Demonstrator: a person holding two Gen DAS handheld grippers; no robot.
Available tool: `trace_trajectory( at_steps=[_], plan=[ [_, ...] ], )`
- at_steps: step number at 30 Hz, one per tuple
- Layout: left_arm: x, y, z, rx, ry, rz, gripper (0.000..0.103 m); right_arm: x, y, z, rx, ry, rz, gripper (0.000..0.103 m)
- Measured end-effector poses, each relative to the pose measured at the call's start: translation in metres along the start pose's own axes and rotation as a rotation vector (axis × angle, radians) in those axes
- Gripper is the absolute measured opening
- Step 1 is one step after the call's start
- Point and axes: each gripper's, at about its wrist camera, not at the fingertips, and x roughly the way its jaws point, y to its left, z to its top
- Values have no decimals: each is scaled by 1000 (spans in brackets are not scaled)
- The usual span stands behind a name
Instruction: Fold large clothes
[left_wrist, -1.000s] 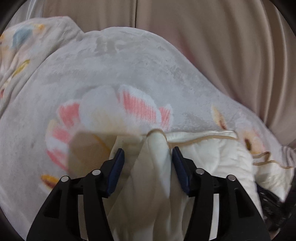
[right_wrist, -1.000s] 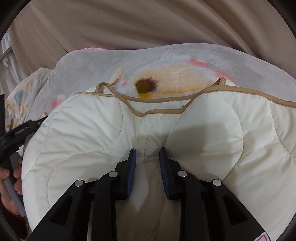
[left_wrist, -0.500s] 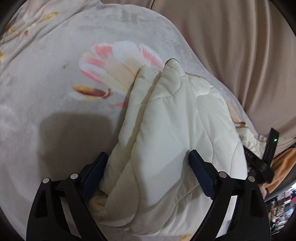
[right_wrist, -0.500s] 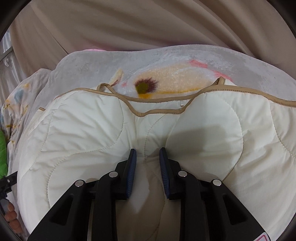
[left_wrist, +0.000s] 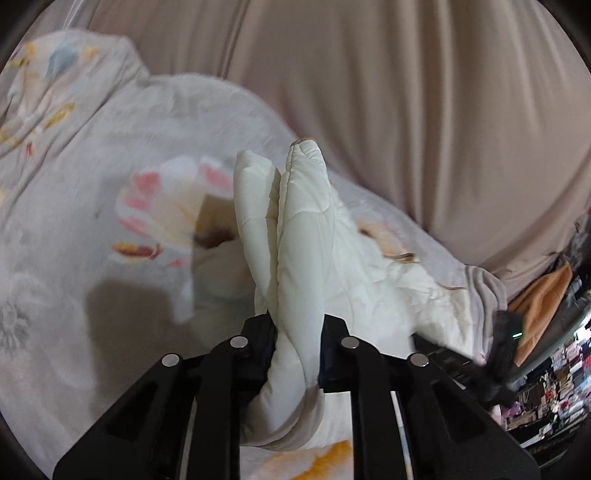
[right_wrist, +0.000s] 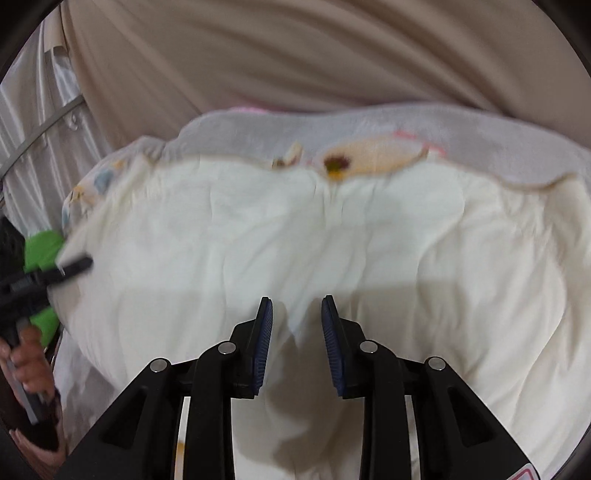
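Note:
A cream quilted garment (right_wrist: 332, 236) with tan piping lies spread over a grey floral blanket (left_wrist: 74, 206). My left gripper (left_wrist: 295, 332) is shut on a bunched fold of the garment (left_wrist: 299, 221), which stands up between the fingers. My right gripper (right_wrist: 297, 314) is open, its blue pads (right_wrist: 264, 339) apart, with a small peak of the garment's cloth between them, not pinched. The left gripper (right_wrist: 70, 267) shows at the left edge of the right wrist view. The right gripper's dark body (left_wrist: 495, 365) shows at the right of the left wrist view.
Beige curtain (left_wrist: 406, 110) hangs behind the bed. A window grille (right_wrist: 40, 133) is at the far left. Orange cloth (left_wrist: 543, 295) and shelves of clutter lie at the right edge. The person's hand (right_wrist: 26, 358) and green sleeve (right_wrist: 42, 247) are at the left.
My left gripper went from wide open over the fold to shut on it and lifted it. My right gripper opened and let go of the garment, which now lies flatter.

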Motion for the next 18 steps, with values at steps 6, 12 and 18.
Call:
trace_trajectory(
  at_steps=[6, 12, 18],
  plan=[
    [-20, -84, 0, 173, -53, -120, 14, 24, -8, -24, 12, 26, 23, 25],
    [4, -160, -12, 293, -27, -202, 14, 20, -7, -34, -15, -49, 40, 25],
    [9, -180, -14, 308, -20, -201, 13, -40, -16, -64, 47, -56, 149, 22]
  ],
)
